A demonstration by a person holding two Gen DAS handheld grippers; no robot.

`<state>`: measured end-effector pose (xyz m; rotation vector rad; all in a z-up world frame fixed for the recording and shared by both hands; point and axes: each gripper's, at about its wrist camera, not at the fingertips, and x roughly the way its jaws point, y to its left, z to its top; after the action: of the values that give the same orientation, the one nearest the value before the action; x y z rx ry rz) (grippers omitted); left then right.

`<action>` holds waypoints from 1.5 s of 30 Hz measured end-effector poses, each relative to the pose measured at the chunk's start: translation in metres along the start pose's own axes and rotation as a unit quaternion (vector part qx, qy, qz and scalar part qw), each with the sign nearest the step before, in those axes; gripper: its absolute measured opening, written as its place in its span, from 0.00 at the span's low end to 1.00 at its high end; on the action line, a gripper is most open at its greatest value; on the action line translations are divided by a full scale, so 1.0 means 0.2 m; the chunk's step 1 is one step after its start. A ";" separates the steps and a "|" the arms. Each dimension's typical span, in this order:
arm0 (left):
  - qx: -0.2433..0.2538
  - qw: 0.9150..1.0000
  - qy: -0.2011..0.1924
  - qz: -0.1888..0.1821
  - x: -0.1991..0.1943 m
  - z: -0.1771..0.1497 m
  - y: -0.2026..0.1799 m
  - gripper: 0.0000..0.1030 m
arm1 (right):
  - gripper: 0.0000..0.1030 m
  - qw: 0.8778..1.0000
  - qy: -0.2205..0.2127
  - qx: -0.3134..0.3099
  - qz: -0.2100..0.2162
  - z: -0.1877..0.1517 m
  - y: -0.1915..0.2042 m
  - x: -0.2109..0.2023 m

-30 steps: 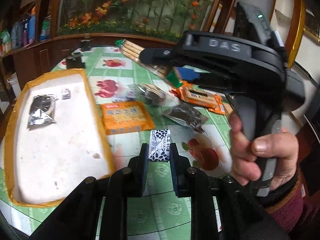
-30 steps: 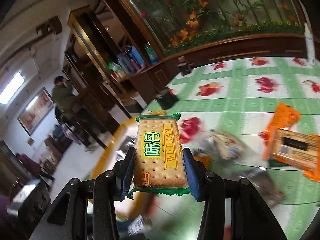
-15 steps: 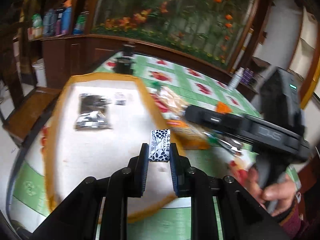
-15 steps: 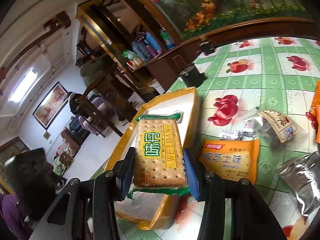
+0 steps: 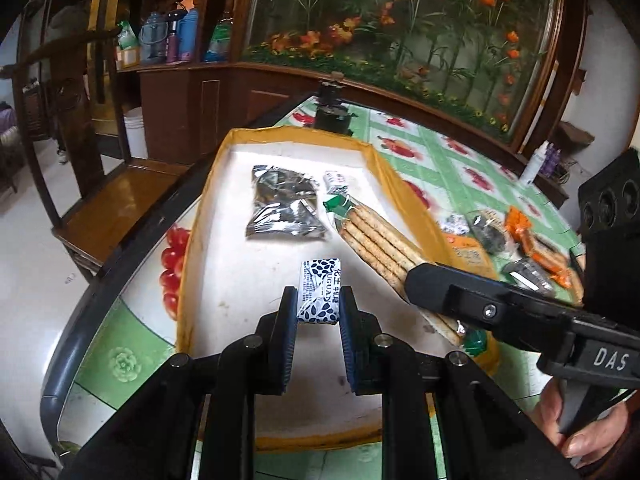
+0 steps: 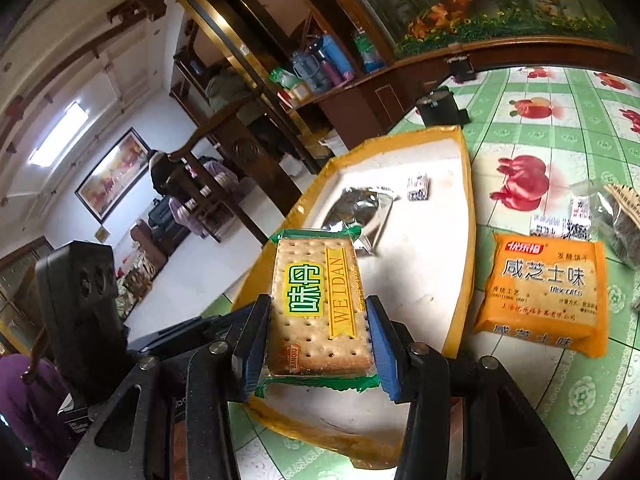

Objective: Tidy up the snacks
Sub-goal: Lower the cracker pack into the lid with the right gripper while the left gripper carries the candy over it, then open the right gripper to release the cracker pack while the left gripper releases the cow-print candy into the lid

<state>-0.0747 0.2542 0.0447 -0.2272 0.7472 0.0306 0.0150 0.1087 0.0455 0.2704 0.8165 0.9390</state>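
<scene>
Both grippers, fingers still pinching cracker pack (image 6: 320, 304) and candy (image 5: 319, 298), moved over tray (image 5: 208, 200) holding foil pouch (image 5: 284, 208).

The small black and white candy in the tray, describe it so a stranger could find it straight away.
Find the yellow-rimmed tray on the green tablecloth. Near its far end, beside the crumpled silver foil packet, lies the small black-and-white candy. It is the tiniest item lying there, patterned rather than shiny.

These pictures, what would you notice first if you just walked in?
Probably the cracker pack clamped in the right gripper, hanging over the yellow-rimmed tray. Next, the small blue-and-white snack pinched in the left gripper above the same tray, then the bright orange biscuit packet lying on the green tablecloth beside it.
</scene>
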 end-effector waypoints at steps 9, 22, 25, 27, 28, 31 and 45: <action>0.016 0.999 0.008 0.042 0.06 -0.03 -0.01 0.19 | 0.50 0.999 0.006 -0.028 -0.033 -0.02 0.01 0.02; 0.023 0.998 0.027 0.048 0.09 -0.05 -0.04 0.19 | 0.50 0.991 0.012 -0.092 -0.093 -0.06 0.08 0.06; 0.024 0.998 0.030 0.051 0.10 -0.05 -0.04 0.19 | 0.50 0.991 0.012 -0.093 -0.095 -0.07 0.08 0.06; 0.024 0.998 0.030 0.050 0.10 -0.05 -0.04 0.19 | 0.50 0.991 0.012 -0.093 -0.094 -0.06 0.08 0.05; 0.024 0.998 0.030 0.051 0.10 -0.05 -0.04 0.19 | 0.50 0.991 0.012 -0.093 -0.094 -0.07 0.08 0.05; 0.026 0.998 0.030 0.053 0.10 -0.05 -0.04 0.19 | 0.50 0.991 0.013 -0.094 -0.095 -0.07 0.08 0.05; 0.028 0.997 0.035 0.061 0.11 -0.06 -0.03 0.19 | 0.50 0.990 0.015 -0.100 -0.103 -0.07 0.08 0.04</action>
<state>-0.0664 0.2452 0.0229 -0.1296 0.8306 0.1172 -0.0033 0.1233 0.0403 -0.0026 0.7544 0.8251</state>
